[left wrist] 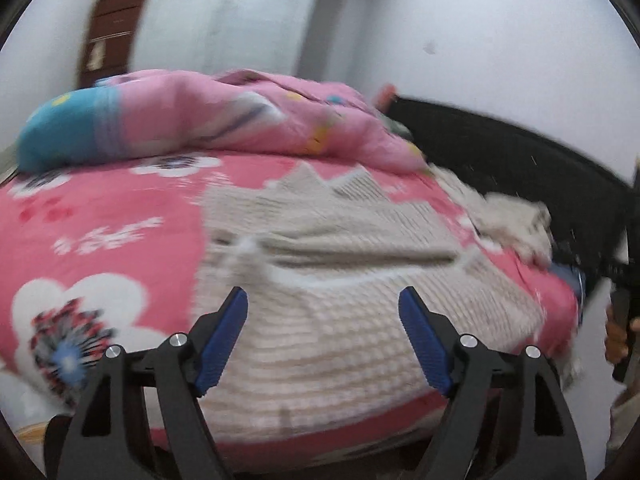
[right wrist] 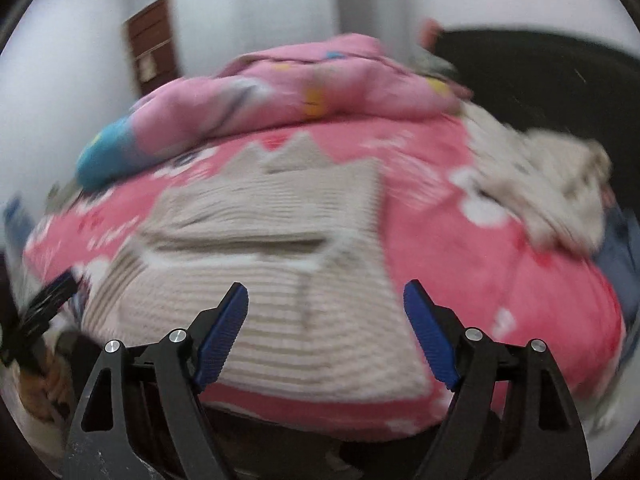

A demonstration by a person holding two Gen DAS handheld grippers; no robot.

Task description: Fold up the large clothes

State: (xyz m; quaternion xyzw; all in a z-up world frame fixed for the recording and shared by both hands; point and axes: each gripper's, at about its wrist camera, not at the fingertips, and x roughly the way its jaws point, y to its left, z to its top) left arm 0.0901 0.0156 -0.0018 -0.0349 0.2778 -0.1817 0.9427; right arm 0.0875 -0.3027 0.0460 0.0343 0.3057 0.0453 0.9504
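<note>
The beige knit sweater (left wrist: 320, 320) lies partly folded near the bed's (left wrist: 100, 240) front edge. Both tools, left tool (left wrist: 323, 304) and right tool (right wrist: 325, 300), gape wide and empty. Further folds seem left.

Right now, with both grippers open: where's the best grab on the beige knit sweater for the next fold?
Probably the near hem edge of the beige knit sweater, one corner per gripper. It lies flat on the pink bedspread with that edge closest, running across in front of the left gripper and right gripper. Come in low from the near side, so the fingers pinch the knit only, not the bedspread.
</note>
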